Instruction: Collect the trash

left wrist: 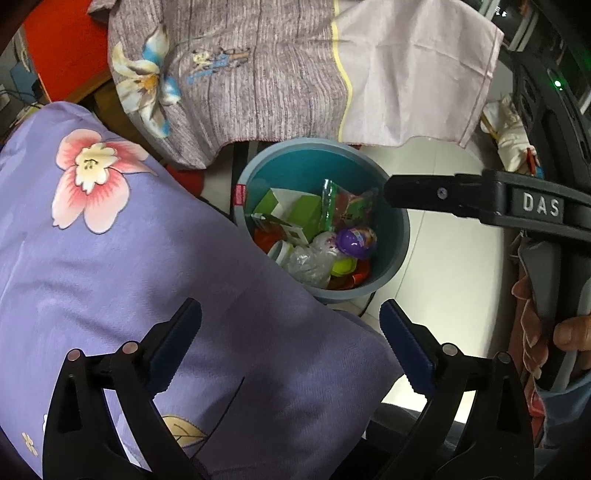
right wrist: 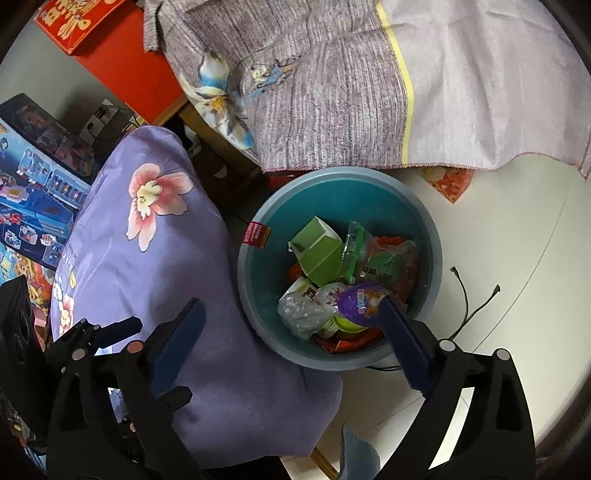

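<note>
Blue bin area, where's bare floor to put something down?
Bare white tile floor lies right of the round blue plastic bin, below the hanging lilac sheet, bar thin black cables. The purple floral pillow crowds the bin's left; the bin is full.

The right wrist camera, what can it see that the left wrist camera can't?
Only the right wrist view shows the blue toy boxes at the left, the red box with gold letters at the top, and thin black cables on the white floor.

Only the left wrist view shows the right gripper from the side, reaching over the bin, and the person's fingers on its handle.

Both show the blue bin full of trash, the purple egg on top, the green carton, and the purple flowered pillow.
</note>
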Available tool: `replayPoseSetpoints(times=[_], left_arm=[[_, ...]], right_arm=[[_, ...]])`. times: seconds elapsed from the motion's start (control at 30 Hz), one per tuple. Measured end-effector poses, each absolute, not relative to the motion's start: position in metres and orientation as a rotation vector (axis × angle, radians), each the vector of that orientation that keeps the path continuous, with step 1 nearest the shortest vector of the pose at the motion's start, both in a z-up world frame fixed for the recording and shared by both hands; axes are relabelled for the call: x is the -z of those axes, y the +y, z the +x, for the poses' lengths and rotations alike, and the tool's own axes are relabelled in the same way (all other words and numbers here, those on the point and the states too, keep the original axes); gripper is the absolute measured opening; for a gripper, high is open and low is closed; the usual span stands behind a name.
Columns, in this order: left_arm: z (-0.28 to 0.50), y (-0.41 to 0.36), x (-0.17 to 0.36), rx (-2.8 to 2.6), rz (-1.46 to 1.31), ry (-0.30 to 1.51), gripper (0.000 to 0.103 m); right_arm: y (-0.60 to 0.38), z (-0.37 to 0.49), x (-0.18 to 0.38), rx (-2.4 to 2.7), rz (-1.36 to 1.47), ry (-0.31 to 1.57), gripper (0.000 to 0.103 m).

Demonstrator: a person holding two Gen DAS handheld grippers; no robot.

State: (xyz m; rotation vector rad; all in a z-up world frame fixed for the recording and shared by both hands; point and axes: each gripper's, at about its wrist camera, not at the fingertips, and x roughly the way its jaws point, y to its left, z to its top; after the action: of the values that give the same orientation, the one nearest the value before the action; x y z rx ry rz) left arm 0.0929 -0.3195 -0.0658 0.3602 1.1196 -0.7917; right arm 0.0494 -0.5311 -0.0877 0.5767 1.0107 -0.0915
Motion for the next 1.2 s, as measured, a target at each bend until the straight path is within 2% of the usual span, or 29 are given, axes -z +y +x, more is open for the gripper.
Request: replayPoseSetpoints(times=[0.13,0.83,1.2], left_arm=[[0.09,-0.312,0.056,0.777,0.352,1.087,0.098],[0.062,-0.257,0.019,0.65,0.323,0.989,0.099],[0.041,-0.224,0.012,0.581,0.293,0.976,0.099]], right_arm=[[-0.523,0.045,0.078,0.09,0.554,1.006,0.096],[-0.474,0.005,0.039,0.124,0.352,0.967,0.096],[-0.457,-0.014,0.037,0.134,0.338,0.958,0.096]])
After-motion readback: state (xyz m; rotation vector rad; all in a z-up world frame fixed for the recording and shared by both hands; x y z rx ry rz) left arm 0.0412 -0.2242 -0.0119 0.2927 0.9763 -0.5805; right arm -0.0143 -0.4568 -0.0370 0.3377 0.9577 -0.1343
